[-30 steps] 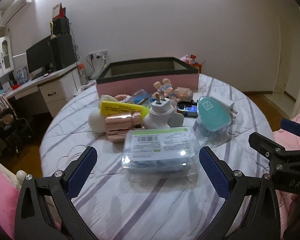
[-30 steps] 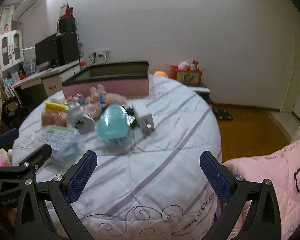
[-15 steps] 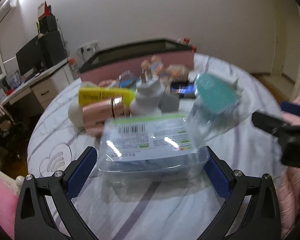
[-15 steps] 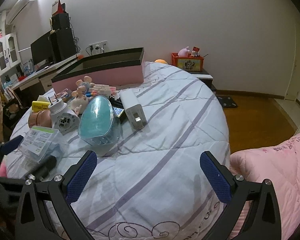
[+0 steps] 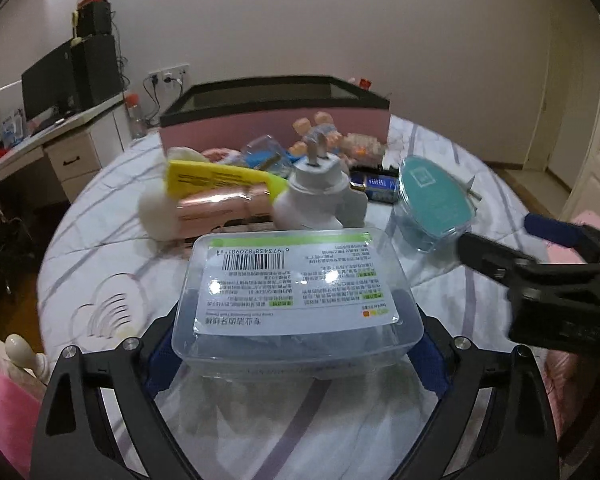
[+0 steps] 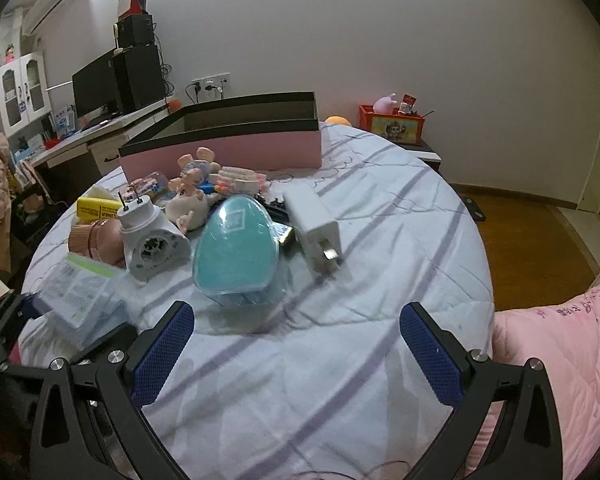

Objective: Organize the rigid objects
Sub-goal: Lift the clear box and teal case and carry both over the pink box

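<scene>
1. In the left wrist view, the left gripper (image 5: 296, 354) sits low in the frame with the clear plastic box (image 5: 296, 300) between its blue pads (image 5: 162, 356). Its jaws have just been closing on the box, and the pads look to be against the box's short ends, though the box hides the exact contact.
2. The box has a white label with a barcode and green stripes, and it rests on the striped white bedspread (image 5: 112, 264) at lower centre.
3. Behind it, toward the middle of the frame, lie a rose-gold tube (image 5: 216, 208), a yellow tube (image 5: 216, 178) and a white plug adapter (image 5: 320, 200) standing prongs up.
4. To the right of centre sits a teal egg-shaped case (image 5: 434, 200) in clear plastic.
5. The pink box with a dark rim (image 5: 276, 120), open on top, stands at upper centre, beyond the clutter.
6. In the right wrist view, the right gripper (image 6: 296, 356) has its fingers wide apart with nothing between them, over bare bedspread at the bottom of the frame.
7. There the teal case (image 6: 236, 252) lies just above the gripper, a white charger (image 6: 316, 232) right beside it, and the clear box (image 6: 80, 292) at lower left.
</scene>
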Tool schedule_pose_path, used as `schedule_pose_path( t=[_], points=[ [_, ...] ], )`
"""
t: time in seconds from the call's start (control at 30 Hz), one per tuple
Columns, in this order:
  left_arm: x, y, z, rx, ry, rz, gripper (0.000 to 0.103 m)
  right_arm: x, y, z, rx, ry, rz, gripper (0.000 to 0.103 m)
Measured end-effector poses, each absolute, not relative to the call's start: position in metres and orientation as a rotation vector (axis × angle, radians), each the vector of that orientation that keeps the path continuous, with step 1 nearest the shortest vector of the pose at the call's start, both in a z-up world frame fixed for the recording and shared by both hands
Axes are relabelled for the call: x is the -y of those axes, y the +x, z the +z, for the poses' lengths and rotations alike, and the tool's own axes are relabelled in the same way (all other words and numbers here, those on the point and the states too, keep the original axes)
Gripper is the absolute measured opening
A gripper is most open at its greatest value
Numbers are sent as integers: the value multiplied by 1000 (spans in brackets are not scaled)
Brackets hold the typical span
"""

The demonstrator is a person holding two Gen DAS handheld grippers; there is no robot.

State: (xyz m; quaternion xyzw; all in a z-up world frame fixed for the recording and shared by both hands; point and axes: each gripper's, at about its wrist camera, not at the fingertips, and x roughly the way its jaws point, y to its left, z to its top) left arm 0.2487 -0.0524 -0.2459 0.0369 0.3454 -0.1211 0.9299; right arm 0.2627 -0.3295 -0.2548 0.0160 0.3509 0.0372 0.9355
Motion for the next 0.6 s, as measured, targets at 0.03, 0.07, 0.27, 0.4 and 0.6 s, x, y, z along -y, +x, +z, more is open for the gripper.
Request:
schedule_pose_path(
  t=[0.03, 0.07, 0.27, 0.4, 0.6],
  points=[
    [49, 246, -243, -699, 75, -245, 94, 328, 265, -255, -721, 34, 85, 102],
    [44, 243, -241, -686, 80, -237, 94, 325, 266, -255, -720, 40, 92, 99],
    [27, 246, -238, -678, 81, -205, 94, 306, 283, -259, -764, 36, 125, 71],
    [20, 256, -240, -701, 70, -207, 94, 294, 298, -267, -805, 1, 120, 66],
    [21, 270, -240, -729, 66, -227, 95, 290, 310, -269, -810, -31, 104, 57]
  ],
)
